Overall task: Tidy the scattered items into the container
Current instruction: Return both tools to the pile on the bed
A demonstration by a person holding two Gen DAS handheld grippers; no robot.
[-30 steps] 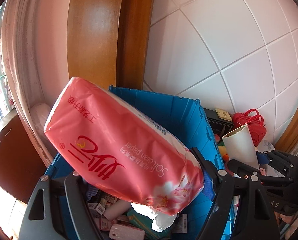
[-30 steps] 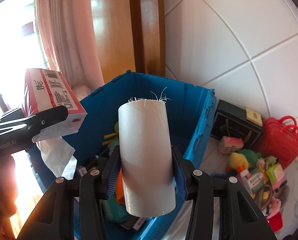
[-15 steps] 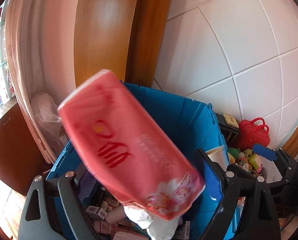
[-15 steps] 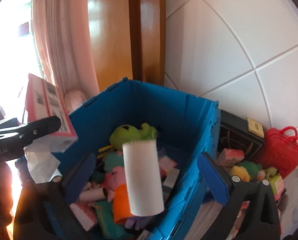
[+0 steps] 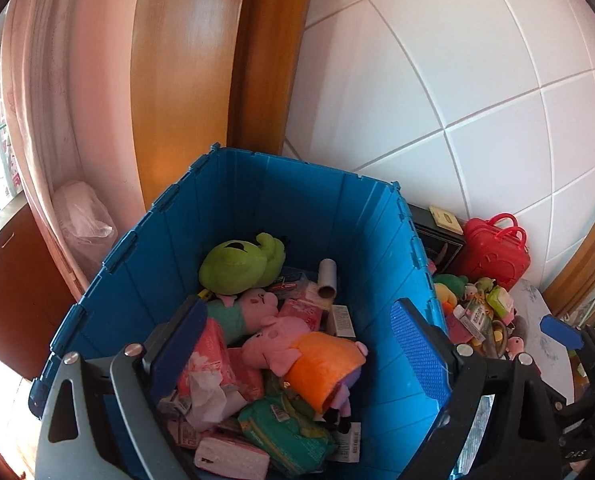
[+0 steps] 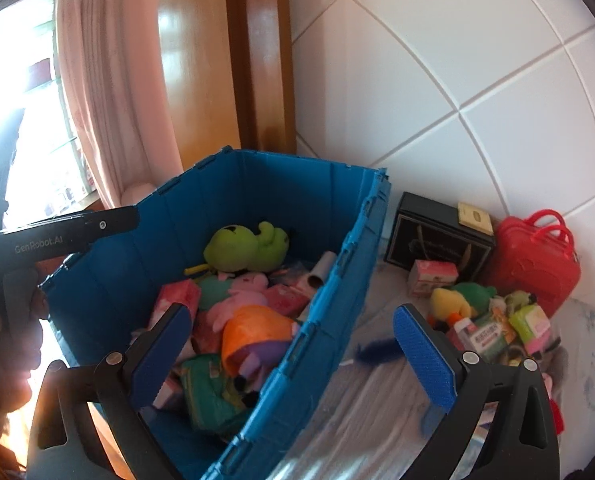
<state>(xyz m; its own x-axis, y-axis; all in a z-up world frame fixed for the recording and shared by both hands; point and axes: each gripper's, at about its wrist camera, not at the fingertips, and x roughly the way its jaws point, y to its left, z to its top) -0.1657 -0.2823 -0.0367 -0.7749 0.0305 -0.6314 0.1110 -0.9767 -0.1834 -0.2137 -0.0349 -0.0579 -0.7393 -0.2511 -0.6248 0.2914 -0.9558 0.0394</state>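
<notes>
Both claws, left [image 5: 297, 344] and right [image 6: 293, 354], are released over the crate [image 6: 337, 280]; reaching carelessly could knock toys [image 6: 489, 320] off.

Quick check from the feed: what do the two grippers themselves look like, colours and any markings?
Both share one build. The left gripper and right gripper have black angular fingers with silver pivot screws, tipped with textured blue pads. The left's black side reads "GenRobot.AI" in grey.

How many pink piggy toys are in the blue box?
2. One pig in an orange dress lies in the middle of the blue box. Another pig in green lies just behind it, below the green plush. More may be buried underneath.
</notes>
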